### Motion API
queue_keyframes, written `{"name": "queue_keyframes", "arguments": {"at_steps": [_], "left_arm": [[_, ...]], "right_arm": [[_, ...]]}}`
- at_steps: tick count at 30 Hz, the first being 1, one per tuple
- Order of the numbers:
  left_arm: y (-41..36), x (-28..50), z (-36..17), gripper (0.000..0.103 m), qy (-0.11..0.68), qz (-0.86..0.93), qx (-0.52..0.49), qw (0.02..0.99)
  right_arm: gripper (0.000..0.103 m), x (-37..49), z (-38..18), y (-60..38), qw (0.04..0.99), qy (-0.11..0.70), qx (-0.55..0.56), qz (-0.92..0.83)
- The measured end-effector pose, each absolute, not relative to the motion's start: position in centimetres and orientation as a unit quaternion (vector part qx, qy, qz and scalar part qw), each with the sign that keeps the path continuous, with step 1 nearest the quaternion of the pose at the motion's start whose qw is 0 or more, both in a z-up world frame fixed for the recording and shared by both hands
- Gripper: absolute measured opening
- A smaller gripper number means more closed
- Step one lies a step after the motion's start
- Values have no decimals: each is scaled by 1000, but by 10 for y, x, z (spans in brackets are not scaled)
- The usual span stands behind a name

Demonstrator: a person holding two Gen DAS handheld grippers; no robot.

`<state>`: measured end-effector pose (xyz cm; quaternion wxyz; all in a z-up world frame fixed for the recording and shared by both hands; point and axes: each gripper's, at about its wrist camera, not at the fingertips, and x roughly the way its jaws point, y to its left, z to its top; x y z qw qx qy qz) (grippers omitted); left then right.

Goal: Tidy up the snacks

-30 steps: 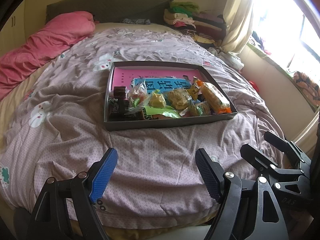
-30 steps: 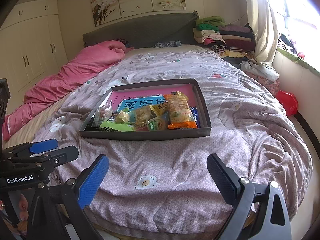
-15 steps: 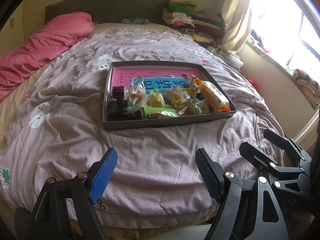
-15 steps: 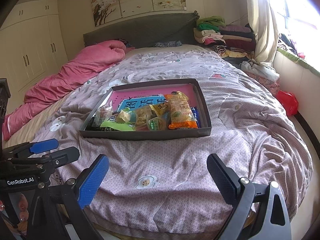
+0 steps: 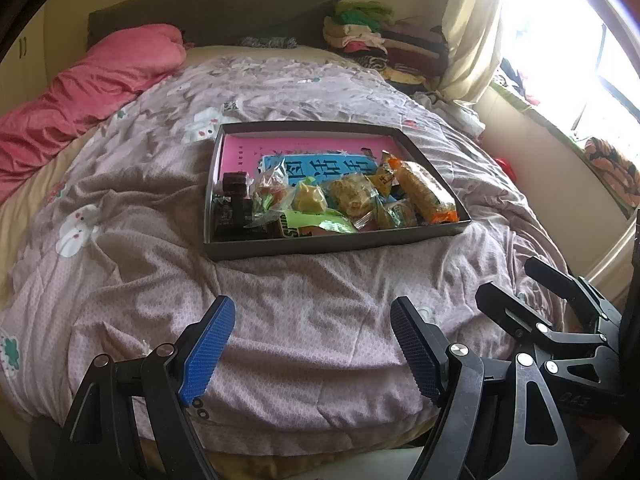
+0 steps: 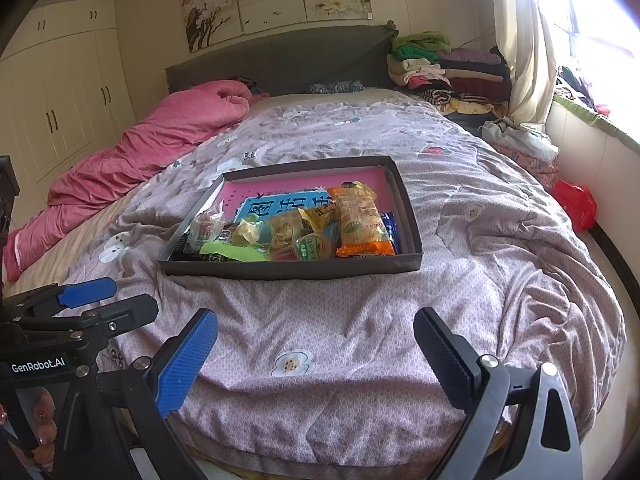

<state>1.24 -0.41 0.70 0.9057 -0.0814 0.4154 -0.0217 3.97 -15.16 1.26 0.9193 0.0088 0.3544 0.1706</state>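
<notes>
A dark shallow box [image 5: 328, 242] [image 6: 288, 270] lies on the bed with a pink and blue book inside. Several snack packets are piled along its near side: a long orange packet [image 5: 426, 196] [image 6: 360, 222], yellow and green wrapped snacks [image 5: 320, 208] [image 6: 280, 236], and dark packets [image 5: 232, 208] at the left end. My left gripper [image 5: 312, 344] is open and empty over the quilt, well short of the box. My right gripper [image 6: 316, 354] is open and empty, also short of the box. Each gripper shows at the edge of the other's view.
A mauve flowered quilt [image 5: 160, 240] [image 6: 500, 240] covers the bed. A pink duvet [image 5: 92, 92] [image 6: 140, 148] lies along the left. Folded clothes [image 6: 444, 72] are stacked by the headboard. A red bag [image 6: 576, 204] sits on the floor at the right, beneath the window.
Both views have shifted very slightly; the box sits a touch higher in the left wrist view. Both grippers stay open and nothing has been picked up.
</notes>
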Motion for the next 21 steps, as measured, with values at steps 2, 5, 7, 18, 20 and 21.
{"name": "queue_keyframes", "arguments": {"at_steps": [2,5,7,18,20,21], "left_arm": [[-4,13,6,81,419,-20,-80,904],[-5,13,4,81,423,-17,-77,903],[-4,13,4,81,423,-13,-77,903],[17,24,-12,81,432,13,-106,895],[29,27,-11,81,420,17,-114,900],[39,30,-11,81,415,27,-112,902]], "right_arm": [[99,40,13,-151,919,355,8,170],[99,40,13,-151,919,355,8,170],[99,40,13,-151,919,355,9,171],[99,45,9,-157,920,356,15,162],[99,50,6,-162,922,356,15,155],[99,54,5,-166,922,355,16,151]]}}
